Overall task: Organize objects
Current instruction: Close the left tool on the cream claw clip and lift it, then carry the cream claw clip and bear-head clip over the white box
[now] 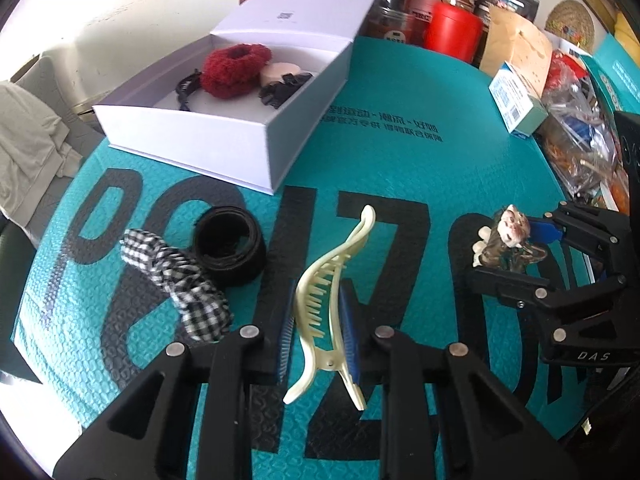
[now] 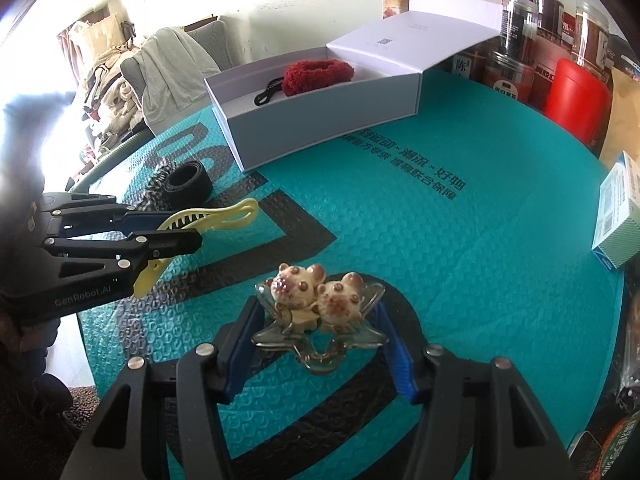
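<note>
My left gripper is shut on a cream hair claw clip, which lies lengthwise between the blue pads on the teal mat. My right gripper is shut on a clear star-shaped clip with two little bear figures, its pads touching the star's side points. Each gripper also shows in the other's view: the right gripper and the left gripper. The open white box at the back holds a red scrunchie and black clips. A checked scrunchie and a black band lie left of the left gripper.
Jars, a red canister and a brown paper bag crowd the mat's far right edge. A blue-and-white carton sits at the right. A chair draped with clothes stands beyond the mat's left edge.
</note>
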`<state>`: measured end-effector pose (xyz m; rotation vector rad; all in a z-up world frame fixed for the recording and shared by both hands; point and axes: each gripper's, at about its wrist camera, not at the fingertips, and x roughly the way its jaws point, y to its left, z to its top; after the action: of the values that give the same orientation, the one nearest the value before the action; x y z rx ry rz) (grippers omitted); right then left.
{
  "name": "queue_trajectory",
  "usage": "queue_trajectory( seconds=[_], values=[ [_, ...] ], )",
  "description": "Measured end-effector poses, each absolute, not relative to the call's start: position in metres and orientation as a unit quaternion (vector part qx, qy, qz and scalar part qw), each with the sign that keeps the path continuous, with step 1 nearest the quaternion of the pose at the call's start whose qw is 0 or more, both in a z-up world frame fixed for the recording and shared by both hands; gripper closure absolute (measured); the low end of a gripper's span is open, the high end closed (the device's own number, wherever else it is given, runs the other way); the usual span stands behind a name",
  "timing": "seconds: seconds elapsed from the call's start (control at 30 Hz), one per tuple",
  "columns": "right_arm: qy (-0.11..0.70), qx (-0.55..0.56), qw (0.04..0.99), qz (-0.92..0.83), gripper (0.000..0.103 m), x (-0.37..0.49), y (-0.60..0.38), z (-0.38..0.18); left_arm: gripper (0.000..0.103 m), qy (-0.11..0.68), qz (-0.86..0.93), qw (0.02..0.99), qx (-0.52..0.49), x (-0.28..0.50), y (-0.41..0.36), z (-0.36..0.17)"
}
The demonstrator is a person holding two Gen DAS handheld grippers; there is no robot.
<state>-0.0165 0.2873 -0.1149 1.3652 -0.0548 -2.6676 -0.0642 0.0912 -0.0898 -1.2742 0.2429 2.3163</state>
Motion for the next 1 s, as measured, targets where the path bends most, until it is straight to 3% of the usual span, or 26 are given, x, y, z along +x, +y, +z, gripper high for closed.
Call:
queue_trajectory(
  seconds=[1.0],
  values=[
    [0.075, 0.384, 0.139, -0.910, 0.045, -0.053, 0.251, -0.028, 0.083, 0.065, 0.898, 0.180, -0.397, -0.086, 0.041, 0.004]
  ],
)
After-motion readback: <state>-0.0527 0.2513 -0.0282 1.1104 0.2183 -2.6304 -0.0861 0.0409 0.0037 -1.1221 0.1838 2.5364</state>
